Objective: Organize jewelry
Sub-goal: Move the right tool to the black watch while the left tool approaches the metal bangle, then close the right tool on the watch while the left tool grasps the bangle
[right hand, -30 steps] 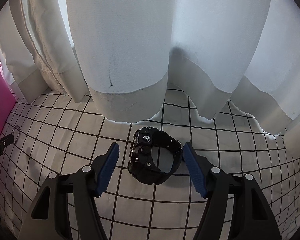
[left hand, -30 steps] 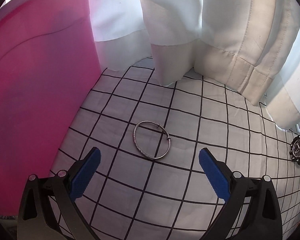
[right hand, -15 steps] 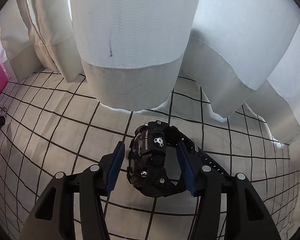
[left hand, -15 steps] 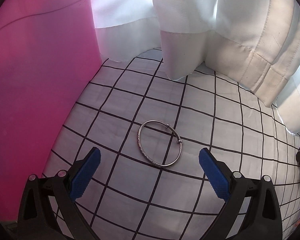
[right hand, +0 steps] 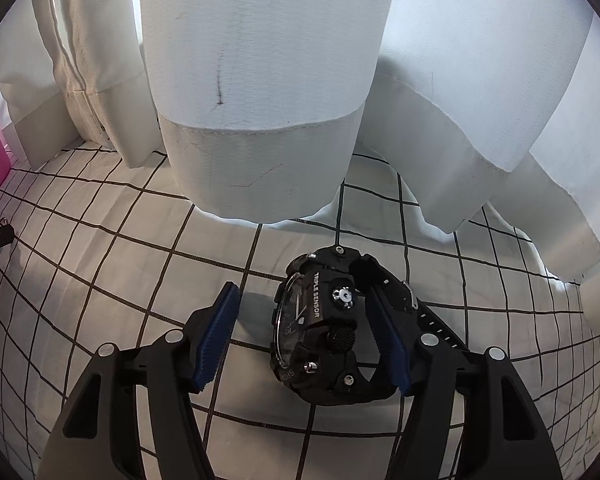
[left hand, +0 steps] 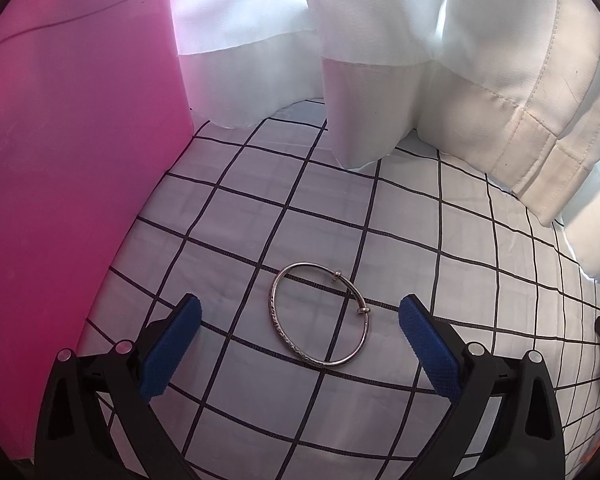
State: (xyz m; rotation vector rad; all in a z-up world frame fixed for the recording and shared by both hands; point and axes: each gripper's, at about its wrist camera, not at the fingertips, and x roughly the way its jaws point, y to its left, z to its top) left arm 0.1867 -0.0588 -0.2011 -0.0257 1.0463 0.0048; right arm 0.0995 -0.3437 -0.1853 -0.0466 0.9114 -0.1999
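A pink box (left hand: 72,184) fills the left of the left wrist view; beside it, low in the centre, the silver bangle (left hand: 319,317) lies flat on the grid-patterned surface (left hand: 440,248) between the wide-apart pads of the left tool (left hand: 300,344). Thin and flat, it may skid away on closing. In the right wrist view, the right tool (right hand: 304,340) straddles the black watch (right hand: 320,332), not clearly clamped; its bulky case could twist free

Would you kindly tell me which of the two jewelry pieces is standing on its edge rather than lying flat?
The black watch, standing on its edge between the right gripper jaws. The silver bangle lies flat on the checked cloth.
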